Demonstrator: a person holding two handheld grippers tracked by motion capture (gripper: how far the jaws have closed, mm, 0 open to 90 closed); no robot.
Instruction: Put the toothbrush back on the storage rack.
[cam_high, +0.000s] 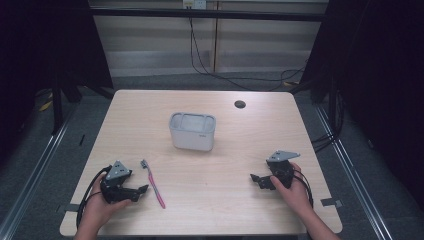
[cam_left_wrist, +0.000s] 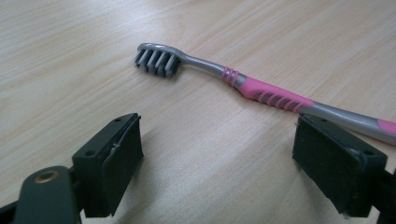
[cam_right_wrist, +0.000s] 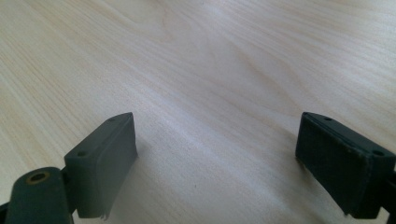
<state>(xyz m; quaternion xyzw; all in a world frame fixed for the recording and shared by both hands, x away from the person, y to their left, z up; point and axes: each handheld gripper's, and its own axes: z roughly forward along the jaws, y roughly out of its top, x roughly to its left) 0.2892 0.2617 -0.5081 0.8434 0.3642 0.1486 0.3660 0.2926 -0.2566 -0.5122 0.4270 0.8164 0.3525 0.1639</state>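
The pale wood tabletop (cam_high: 225, 165) sits in a dim bay with dark curtains on both sides and cables trailing along the far wall, and it carries little: a grey rectangular holder (cam_high: 192, 131) standing upright near the middle, and a pink-and-grey toothbrush (cam_high: 153, 183) lying flat at the near left, well apart from that holder. My left tongs (cam_high: 142, 190) rest low just beside the toothbrush with the jaws spread wide and nothing between them; in the left gripper view the toothbrush (cam_left_wrist: 243, 84) lies just beyond the tips, its bristle head to the left and its handle running off behind the right jaw. My right tongs (cam_high: 256, 178) at the near right are equally wide open and empty, over bare wood. I judge the pickup to be the risky part: the handle is thin and lies flush on the tabletop, so if I close from too high the pads may skate over it, and if I press down hard the tips may jam on the wood or flick the brush aside. Gripping near the tail end could let the head droop and swing. Carried to the holder off-centre, it might clip the rim and tip the holder.
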